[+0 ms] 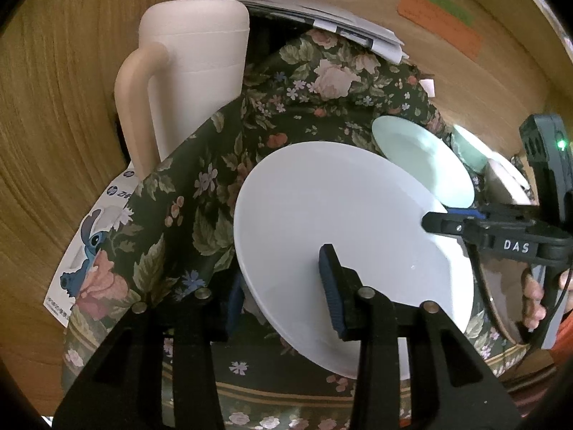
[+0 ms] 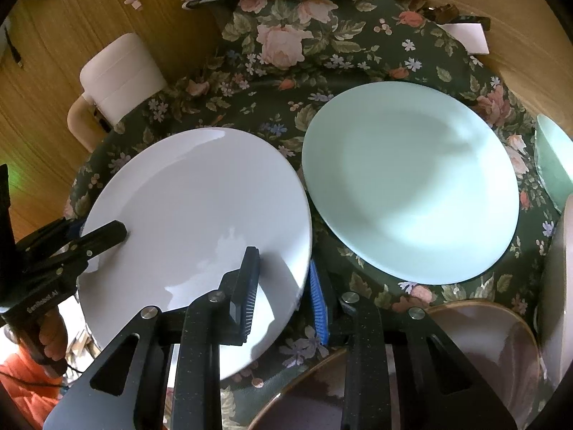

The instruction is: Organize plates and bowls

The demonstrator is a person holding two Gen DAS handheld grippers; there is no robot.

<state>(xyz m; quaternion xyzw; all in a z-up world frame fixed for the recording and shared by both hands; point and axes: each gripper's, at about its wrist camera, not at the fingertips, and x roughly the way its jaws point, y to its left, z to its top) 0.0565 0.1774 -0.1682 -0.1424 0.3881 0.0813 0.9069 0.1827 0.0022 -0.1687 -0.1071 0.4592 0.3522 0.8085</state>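
Nearest the lens, the left gripper (image 1: 283,294) has its jaws nipped onto the near rim of the round white ceramic plate (image 1: 333,222), one finger above and one below. The right gripper (image 2: 283,286) pinches the same plate's opposite edge, so both claws are narrowed on it and it sits tilted, partly lifted off the dark floral tablecloth (image 2: 286,82). Just beside it the pale green round plate (image 2: 408,186) lies flat and empty. A green bowl (image 2: 553,165) stands at the far right, its inside too cropped to judge. Sorting looks barely begun: nothing is stacked yet, and the gold-rimmed plate (image 2: 483,337) also waits.
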